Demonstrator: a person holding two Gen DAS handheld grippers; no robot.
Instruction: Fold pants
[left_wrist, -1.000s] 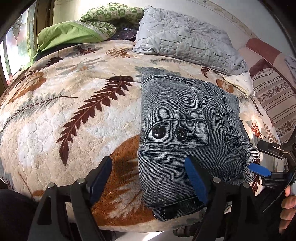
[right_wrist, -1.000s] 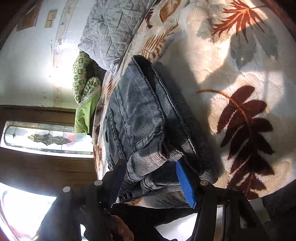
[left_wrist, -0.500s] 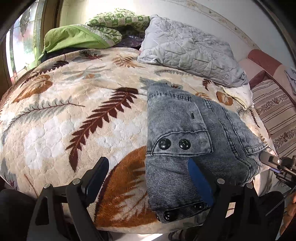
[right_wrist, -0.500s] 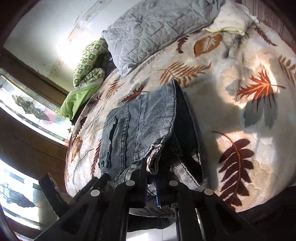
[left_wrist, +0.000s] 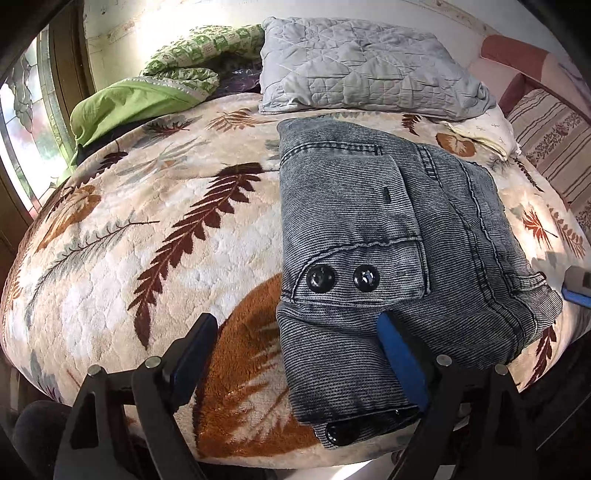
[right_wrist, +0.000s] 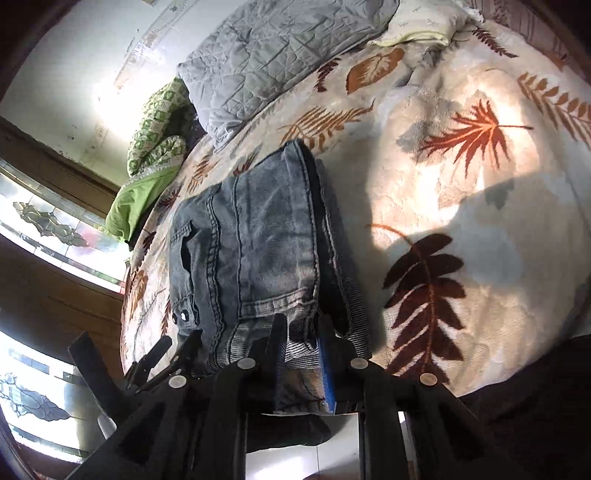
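**On the leaf-print bed: folded pants, one gripper on, one off**

On the leaf-patterned blanket (left_wrist: 155, 236) the grey denim pants (left_wrist: 388, 236) are laid as a folded bundle near the bed's front edge, a grey quilted pillow (left_wrist: 362, 66) behind them and a green pillow (left_wrist: 129, 103) off to the window side.

From the left wrist view, the pocket flap with its two black snaps (left_wrist: 343, 277) is seen flat on top, which isn't really shown by the other camera. The left gripper (left_wrist: 295, 350) is held wide open, one blue pad over the denim, the other over bare blanket, nothing pinched.

From the right wrist view, the stacked layers at the bundle's side are seen instead. The right gripper (right_wrist: 301, 354) is nearly closed with the bundle's near edge caught between its fingers; its jaws have just been eased open a touch after clamping, yet fabric is still pressed.

Compared with a second ago, the right jaws are much narrower, and the bundle's right edge is flatter. In the left view only a blue tip of the right gripper is left at the frame's edge.
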